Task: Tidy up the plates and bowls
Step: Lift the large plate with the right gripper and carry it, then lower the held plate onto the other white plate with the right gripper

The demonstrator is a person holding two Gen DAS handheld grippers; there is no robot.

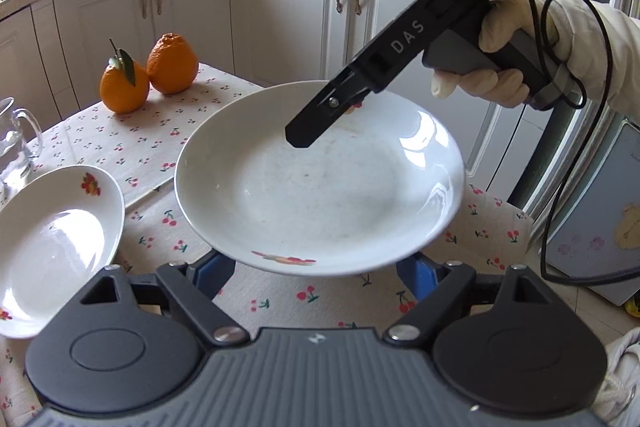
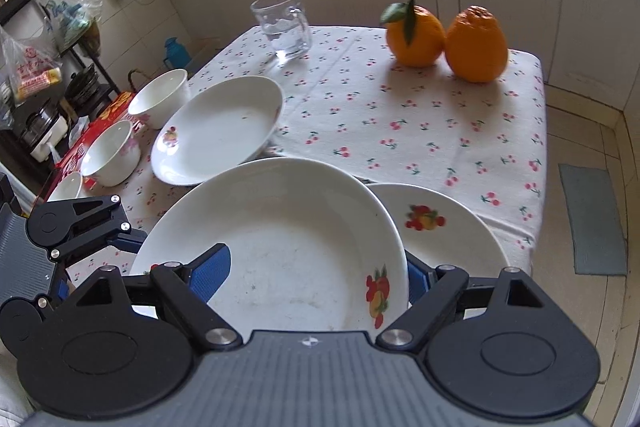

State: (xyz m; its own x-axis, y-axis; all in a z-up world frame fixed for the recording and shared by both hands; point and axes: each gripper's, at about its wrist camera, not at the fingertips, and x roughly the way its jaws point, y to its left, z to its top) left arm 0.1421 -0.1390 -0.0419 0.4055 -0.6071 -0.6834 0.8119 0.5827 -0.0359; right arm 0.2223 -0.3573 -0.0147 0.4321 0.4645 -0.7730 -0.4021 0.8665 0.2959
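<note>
Right hand-held gripper (image 2: pixel 316 279) clamped the lifted plate's (image 2: pixel 280 227) near rim, holding it above the tabletop's (image 2: pixel 400 131) near edge, I judged for stacking; left hand-held gripper (image 1: pixel 316 281) stood wide under it, gripping nothing; another plate (image 2: pixel 448 227) lay beneath.

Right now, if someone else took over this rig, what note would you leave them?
Right gripper: fingers straddle the big plate, one pad inside it, the other behind its rim; grip unclear.
Left gripper: open, pads under that plate's near edge.
The big plate overlaps a second plate. A third plate and the bowls sit apart on the tablecloth.
Done: nothing clearly stacked.
Left: group the plates, then the bowls.
</note>
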